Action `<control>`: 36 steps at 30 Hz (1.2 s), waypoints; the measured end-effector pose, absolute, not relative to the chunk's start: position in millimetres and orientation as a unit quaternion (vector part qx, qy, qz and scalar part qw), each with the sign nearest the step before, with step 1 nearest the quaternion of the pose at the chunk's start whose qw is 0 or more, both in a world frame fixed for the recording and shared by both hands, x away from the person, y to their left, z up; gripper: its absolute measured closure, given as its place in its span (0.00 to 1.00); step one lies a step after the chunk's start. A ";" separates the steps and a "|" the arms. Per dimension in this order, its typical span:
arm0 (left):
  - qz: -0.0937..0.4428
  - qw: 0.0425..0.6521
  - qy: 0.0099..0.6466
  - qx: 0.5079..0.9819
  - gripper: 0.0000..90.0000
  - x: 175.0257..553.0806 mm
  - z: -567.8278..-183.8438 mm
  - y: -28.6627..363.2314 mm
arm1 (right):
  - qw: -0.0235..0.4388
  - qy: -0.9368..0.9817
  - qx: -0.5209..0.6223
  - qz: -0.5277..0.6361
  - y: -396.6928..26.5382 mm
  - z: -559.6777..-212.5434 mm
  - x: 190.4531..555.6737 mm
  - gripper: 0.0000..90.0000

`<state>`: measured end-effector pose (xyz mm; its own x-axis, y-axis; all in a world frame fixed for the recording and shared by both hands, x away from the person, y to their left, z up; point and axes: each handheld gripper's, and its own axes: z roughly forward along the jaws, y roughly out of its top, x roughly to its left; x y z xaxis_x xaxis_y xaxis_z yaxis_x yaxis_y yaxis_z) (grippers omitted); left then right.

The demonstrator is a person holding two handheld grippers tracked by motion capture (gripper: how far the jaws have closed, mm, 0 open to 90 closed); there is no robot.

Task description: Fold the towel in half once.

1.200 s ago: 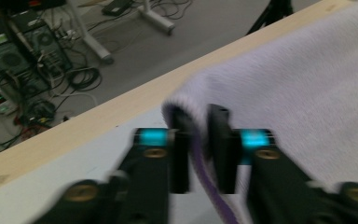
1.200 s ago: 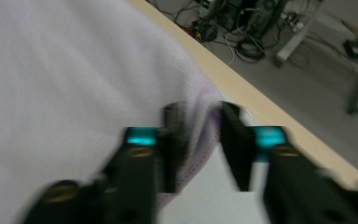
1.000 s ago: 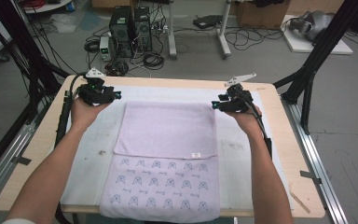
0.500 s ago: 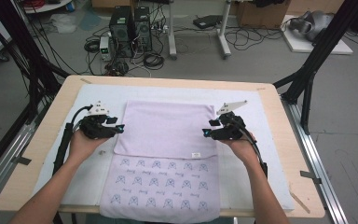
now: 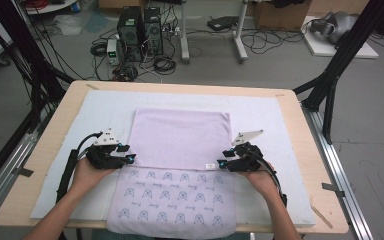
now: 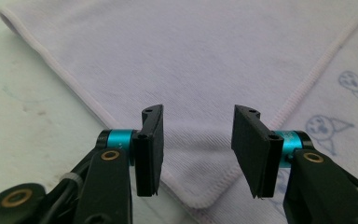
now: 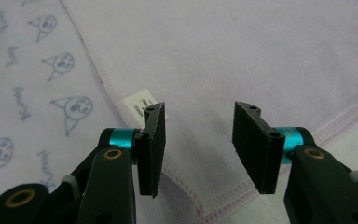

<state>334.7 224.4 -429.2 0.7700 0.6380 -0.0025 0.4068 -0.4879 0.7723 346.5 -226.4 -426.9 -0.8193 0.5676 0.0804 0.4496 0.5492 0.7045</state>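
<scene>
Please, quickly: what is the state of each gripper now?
Left gripper: open, over a corner of the folded towel, gripping nothing.
Right gripper: open, over the towel's other corner, gripping nothing.

Lilac towel, top half folded down, flat on table.

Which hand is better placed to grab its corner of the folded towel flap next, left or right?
Neither, by much. The left claw and right claw each stand open with a near corner of the towel flap between the jaws, not yet pinched. The left looks a touch more centred on its corner, so left, narrowly.
</scene>
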 end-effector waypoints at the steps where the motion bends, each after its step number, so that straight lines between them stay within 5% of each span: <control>1: 0.140 0.402 0.307 0.851 0.61 333.6 -432.1 224.0 | 0.079 0.877 0.288 0.376 -226.4 -428.9 345.6 0.61; 6: 0.135 0.399 0.309 0.853 0.70 330.8 -443.8 223.4 | 0.082 0.882 0.287 0.364 -223.1 -439.0 342.7 0.69; 13: 0.136 0.401 0.308 0.852 0.96 331.7 -443.3 222.9 | 0.080 0.887 0.271 0.366 -219.5 -438.4 342.0 0.96; 25: 0.150 0.416 0.306 0.843 0.97 318.5 -419.4 228.6 | 0.083 0.869 0.267 0.408 -231.5 -415.9 332.5 0.97; 36: 0.144 0.424 0.284 0.848 0.97 254.1 -403.4 239.3 | 0.057 0.868 0.237 0.433 -235.6 -401.6 277.8 0.97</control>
